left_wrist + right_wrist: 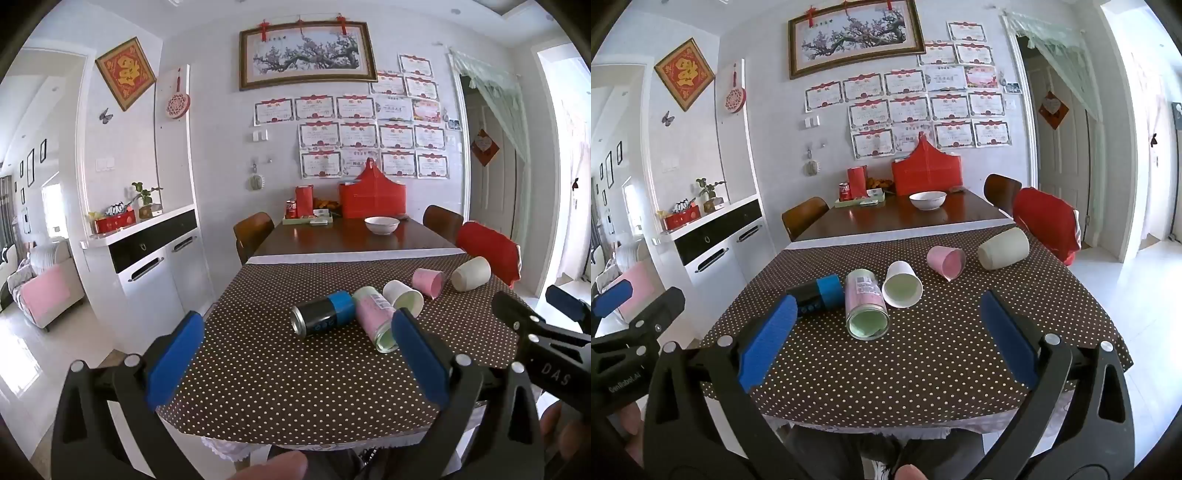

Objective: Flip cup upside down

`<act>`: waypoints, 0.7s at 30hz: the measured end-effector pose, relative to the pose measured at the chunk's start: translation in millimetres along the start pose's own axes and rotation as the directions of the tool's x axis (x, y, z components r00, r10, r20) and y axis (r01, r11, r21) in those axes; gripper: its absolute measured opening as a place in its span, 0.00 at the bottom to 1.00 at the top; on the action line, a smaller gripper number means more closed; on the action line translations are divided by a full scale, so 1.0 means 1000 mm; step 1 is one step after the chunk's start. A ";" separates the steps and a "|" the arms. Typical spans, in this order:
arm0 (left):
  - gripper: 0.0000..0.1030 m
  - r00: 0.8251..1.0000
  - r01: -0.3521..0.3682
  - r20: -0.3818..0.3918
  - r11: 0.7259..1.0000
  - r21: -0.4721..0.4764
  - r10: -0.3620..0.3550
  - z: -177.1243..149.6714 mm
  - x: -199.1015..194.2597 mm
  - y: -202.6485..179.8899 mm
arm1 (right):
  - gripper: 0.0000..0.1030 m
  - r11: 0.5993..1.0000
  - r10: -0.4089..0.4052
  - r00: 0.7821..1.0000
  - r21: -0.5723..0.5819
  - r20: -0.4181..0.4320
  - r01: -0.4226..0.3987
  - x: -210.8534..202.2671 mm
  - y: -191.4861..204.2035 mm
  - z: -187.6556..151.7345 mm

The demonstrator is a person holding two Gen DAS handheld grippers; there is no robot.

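Several cups lie on their sides on the brown dotted tablecloth [905, 369]: a black and blue can-shaped cup [323, 312] [816, 295], a pink cylinder cup with a green inside [375, 317] [866, 308], a white paper cup [402, 297] [902, 284], a pink cup [428, 282] [946, 261] and a cream cup [471, 273] [1003, 248]. My left gripper [299, 354] is open and empty, held near the table's front edge. My right gripper [888, 336] is open and empty, held before the cups.
A white bowl [928, 200], a red can [844, 191], a tray and red boxes stand at the table's far end. Chairs [803, 216] stand around the table, one with a red cover [1047, 221]. A white cabinet [716, 251] stands to the left.
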State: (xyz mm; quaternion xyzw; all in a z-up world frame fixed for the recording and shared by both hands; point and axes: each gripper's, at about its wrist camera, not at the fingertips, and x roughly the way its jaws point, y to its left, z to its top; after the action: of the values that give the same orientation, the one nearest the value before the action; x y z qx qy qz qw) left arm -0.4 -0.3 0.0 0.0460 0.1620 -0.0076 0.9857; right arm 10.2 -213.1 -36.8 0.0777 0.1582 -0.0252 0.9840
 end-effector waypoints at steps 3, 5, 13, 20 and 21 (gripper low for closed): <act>0.96 1.000 0.003 -0.003 1.000 -0.003 -0.003 0.000 0.000 0.000 | 0.95 1.000 -0.004 1.000 0.006 0.008 0.004 -0.001 -0.001 0.000; 0.96 1.000 0.007 -0.002 1.000 -0.011 -0.007 -0.001 -0.001 0.000 | 0.95 1.000 -0.011 1.000 0.004 0.023 0.011 -0.002 -0.001 0.001; 0.96 0.999 -0.019 0.041 1.000 -0.006 0.019 0.002 -0.004 -0.002 | 0.95 0.999 -0.037 0.996 -0.027 0.081 0.039 -0.010 -0.005 0.010; 0.96 0.990 0.068 0.133 0.991 -0.117 -0.053 0.004 -0.004 0.010 | 0.95 0.998 -0.042 0.995 -0.036 0.085 0.046 -0.006 -0.003 0.016; 0.96 0.989 0.077 0.132 0.990 -0.119 -0.062 0.005 -0.004 0.010 | 0.95 0.999 -0.038 0.996 -0.035 0.081 0.041 -0.004 -0.003 0.016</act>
State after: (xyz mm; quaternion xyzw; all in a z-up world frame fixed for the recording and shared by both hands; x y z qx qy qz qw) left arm -2.3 9.3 6.6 -0.0213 0.1000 -0.0348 0.9942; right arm 10.9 -218.7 -20.4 0.0554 0.1206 -0.0446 0.9901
